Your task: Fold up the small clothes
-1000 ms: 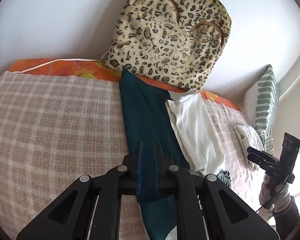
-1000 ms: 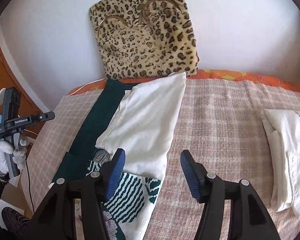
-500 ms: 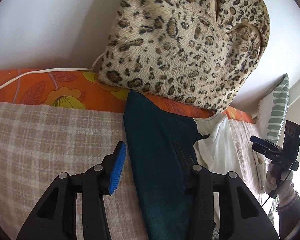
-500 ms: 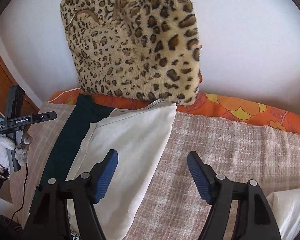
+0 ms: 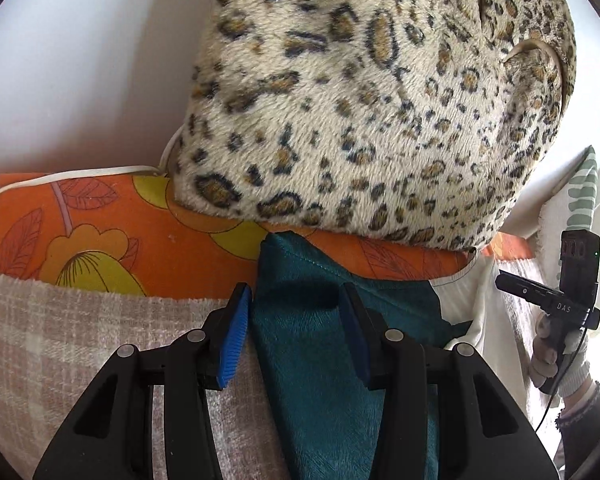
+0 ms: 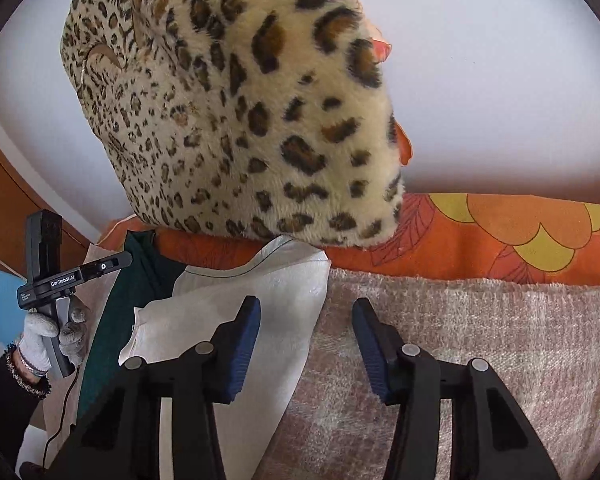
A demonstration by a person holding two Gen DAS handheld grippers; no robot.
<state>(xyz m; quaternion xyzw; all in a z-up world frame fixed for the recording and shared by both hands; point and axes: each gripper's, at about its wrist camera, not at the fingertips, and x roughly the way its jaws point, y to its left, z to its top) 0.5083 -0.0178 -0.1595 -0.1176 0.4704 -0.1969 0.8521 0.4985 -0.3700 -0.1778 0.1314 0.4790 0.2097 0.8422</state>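
Since 1 second ago both grippers have travelled up the bed toward the wall, so the leopard-print cushion (image 5: 380,92) now fills the upper part of each view and the folded white pile seen earlier at the right has left the frame. The left gripper (image 5: 296,334), then pinched on the teal cloth (image 5: 324,368), now stands with its jaws apart over that cloth's top corner, its pads clear of it. The right gripper (image 6: 306,346) has just been narrowing its jaws; they are apart, straddling the right edge of the white garment (image 6: 236,304), gripping nothing.

Counted: 2 grippers, 2 gloved hands, 2 garments lying side by side with the white one overlapping the teal, 1 leopard cushion, 1 green-striped pillow (image 5: 584,188).

The clothes lie on a beige checked blanket (image 6: 480,344) over an orange floral sheet (image 5: 100,232), against a plain white wall (image 6: 500,80).
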